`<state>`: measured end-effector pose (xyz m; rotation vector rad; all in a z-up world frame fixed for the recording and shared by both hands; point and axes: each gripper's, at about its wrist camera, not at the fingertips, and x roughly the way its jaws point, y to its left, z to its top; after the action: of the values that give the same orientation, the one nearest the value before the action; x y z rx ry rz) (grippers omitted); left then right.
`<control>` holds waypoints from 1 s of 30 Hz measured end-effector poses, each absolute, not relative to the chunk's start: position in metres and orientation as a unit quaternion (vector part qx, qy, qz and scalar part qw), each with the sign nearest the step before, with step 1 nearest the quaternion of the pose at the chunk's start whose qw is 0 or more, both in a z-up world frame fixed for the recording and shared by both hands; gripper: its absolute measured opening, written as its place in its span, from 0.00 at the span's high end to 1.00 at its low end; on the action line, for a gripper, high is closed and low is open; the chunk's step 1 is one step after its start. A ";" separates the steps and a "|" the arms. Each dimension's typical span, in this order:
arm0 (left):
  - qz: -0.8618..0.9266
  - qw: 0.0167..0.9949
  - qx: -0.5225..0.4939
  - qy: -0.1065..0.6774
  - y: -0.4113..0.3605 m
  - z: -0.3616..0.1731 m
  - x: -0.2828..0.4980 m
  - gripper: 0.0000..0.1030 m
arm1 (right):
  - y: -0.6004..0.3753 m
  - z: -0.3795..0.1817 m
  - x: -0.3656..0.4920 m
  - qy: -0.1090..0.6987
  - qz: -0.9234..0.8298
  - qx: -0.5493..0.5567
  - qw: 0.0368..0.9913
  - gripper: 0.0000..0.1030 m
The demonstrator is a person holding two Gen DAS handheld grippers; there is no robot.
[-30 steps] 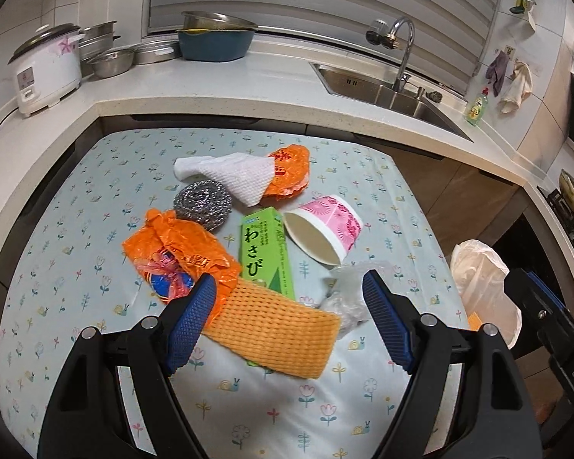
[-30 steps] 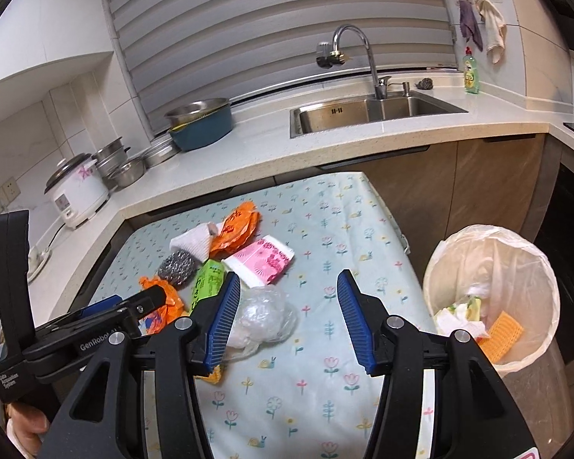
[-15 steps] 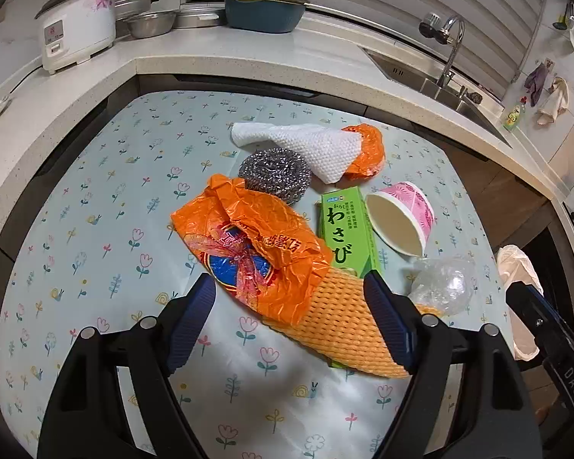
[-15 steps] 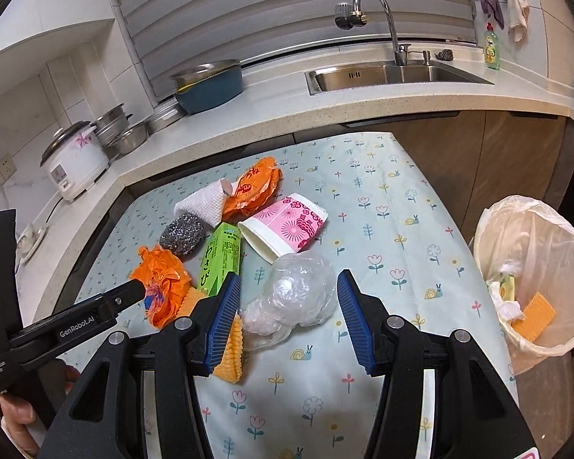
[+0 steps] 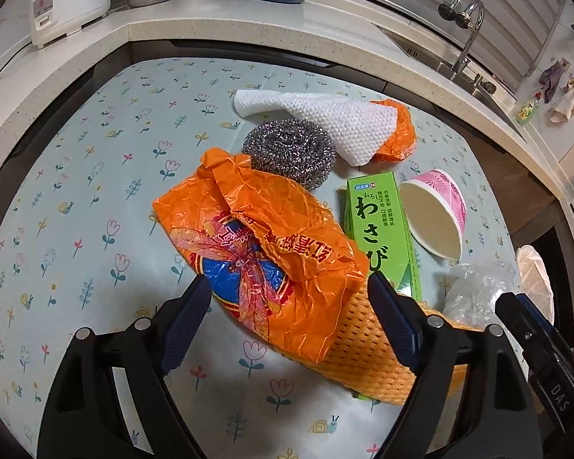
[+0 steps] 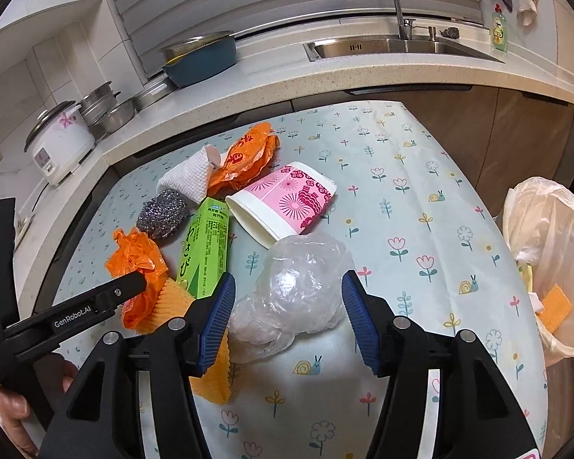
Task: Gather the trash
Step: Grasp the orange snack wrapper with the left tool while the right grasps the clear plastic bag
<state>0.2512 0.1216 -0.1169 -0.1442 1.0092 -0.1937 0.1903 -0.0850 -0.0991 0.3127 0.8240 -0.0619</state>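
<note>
A crumpled orange plastic bag [image 5: 271, 237] lies on the flowered table cover, partly over an orange foam net [image 5: 367, 344]. My left gripper [image 5: 287, 287] hangs open just above them, its fingers on either side of the bag's near end. A crumpled clear plastic bag [image 6: 298, 287] lies between the fingers of my right gripper [image 6: 287, 279]. Those jaws are opening and there is a gap on both sides of the bag. A green wasabi box [image 5: 379, 229], a tipped pink paper cup [image 6: 287, 199], a steel scourer [image 5: 287, 153], a white paper towel [image 5: 325, 114] and a second orange wrapper [image 5: 398, 134] lie behind.
A bin with a white liner [image 6: 547, 252] stands off the table's right edge and holds some trash. The counter behind carries a rice cooker [image 6: 57, 141], metal bowls, a blue pot [image 6: 203, 57] and a sink [image 6: 394, 46]. A hand [image 6: 11, 401] shows at the lower left.
Both grippers have come down and closer to the trash. The left has shifted from the foam net to over the orange bag. The right now has the clear bag between its fingers.
</note>
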 end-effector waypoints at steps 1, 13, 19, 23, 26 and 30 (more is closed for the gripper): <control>-0.094 0.867 -0.068 0.484 0.120 -0.119 0.253 0.31 | -0.085 -0.102 0.193 0.401 -0.030 0.151 0.903 0.45; -0.123 0.867 -0.065 0.478 0.110 -0.115 0.255 0.80 | -0.091 -0.124 0.201 0.421 -0.029 0.166 0.891 0.58; -0.125 0.882 -0.056 0.452 0.104 -0.091 0.245 0.82 | -0.097 -0.105 0.191 0.393 -0.032 0.170 0.903 0.70; -0.129 0.892 -0.054 0.431 0.098 -0.069 0.233 0.82 | -0.104 -0.082 0.178 0.366 -0.034 0.173 0.914 0.70; -0.139 0.898 -0.053 0.414 0.091 -0.051 0.222 0.83 | -0.113 -0.065 0.167 0.347 -0.034 0.180 0.920 0.70; -0.156 0.905 -0.047 0.394 0.075 -0.028 0.208 0.83 | -0.125 -0.043 0.151 0.323 -0.036 0.184 0.928 0.70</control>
<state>0.2075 0.0748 -0.0280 -0.0972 0.8134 -0.3222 0.1510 -0.1250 -0.0432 0.3774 0.6622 -0.0736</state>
